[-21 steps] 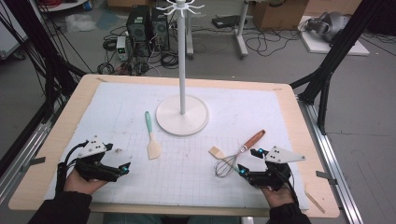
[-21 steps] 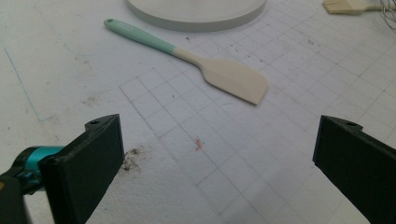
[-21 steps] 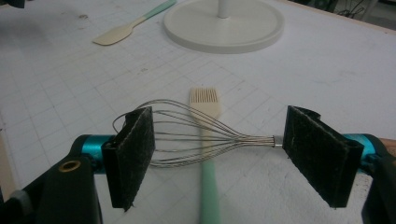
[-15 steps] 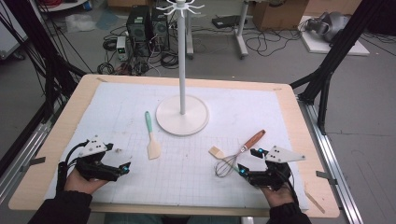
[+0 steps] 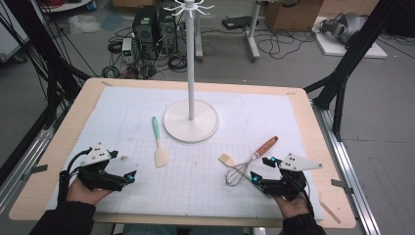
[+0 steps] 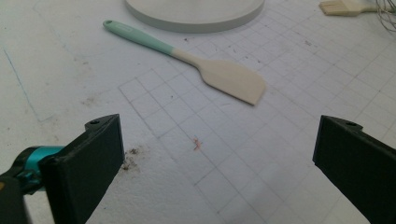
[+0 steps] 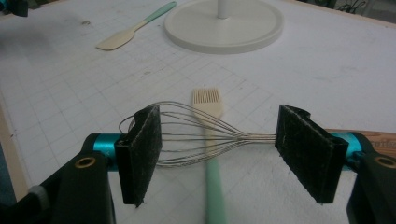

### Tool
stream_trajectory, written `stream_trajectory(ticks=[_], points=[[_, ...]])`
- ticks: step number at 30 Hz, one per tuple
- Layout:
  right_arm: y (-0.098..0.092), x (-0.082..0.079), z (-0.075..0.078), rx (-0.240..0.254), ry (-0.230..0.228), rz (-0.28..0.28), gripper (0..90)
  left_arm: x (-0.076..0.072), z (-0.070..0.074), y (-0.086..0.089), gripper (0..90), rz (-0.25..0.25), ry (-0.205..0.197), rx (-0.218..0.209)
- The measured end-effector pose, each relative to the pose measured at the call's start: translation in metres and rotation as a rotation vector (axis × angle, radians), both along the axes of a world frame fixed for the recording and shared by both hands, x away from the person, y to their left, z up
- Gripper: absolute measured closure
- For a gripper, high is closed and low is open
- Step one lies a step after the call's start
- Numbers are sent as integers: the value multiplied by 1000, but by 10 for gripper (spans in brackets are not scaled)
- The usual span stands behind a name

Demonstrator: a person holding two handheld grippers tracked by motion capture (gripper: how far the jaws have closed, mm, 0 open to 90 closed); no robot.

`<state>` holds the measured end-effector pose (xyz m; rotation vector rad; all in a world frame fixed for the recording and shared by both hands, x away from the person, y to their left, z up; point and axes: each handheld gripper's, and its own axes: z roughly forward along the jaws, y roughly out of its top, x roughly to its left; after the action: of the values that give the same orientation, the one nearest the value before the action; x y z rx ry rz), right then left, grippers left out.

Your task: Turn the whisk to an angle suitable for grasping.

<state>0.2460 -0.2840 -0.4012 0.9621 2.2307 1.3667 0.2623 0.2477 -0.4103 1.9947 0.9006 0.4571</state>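
On mat | right gripper (image 7: 217, 154) apart around whisk (image 7: 196, 135) | left gripper (image 6: 215, 158) apart, near spatula (image 6: 219, 77)

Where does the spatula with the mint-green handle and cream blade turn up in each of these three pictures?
High view: the spatula with the mint-green handle and cream blade lies left of centre, beside the round white stand base.
Left gripper view: upper middle, blade toward the camera, just below the base.
Right gripper view: top left, left of the base.
Shared landmark: that white base.
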Motion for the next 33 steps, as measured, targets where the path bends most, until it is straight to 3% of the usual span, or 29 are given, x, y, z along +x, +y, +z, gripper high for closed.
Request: stream_trajectory(ticks=[7, 13, 16, 17, 23, 28, 33], points=[[-8, -3, 3, 18, 17, -10, 430, 3, -1, -4, 25, -14, 3, 2], [-20, 2, 7, 34, 30, 28, 624, 4, -2, -4, 25, -16, 6, -5], [-20, 5, 9, 19, 32, 57, 676, 3, -1, -3, 25, -12, 5, -8], [-20, 9, 12, -12, 34, 84, 741, 3, -1, -3, 25, -9, 4, -9], [-18, 20, 25, -85, 48, 172, 863, 4, 0, -3, 25, -6, -5, -6], [-19, 25, 25, -90, 67, 195, 891, 3, 1, -1, 25, -2, -11, -7], [-20, 28, 15, -78, 101, 191, 892, 3, 1, -1, 25, 0, -13, -7]])
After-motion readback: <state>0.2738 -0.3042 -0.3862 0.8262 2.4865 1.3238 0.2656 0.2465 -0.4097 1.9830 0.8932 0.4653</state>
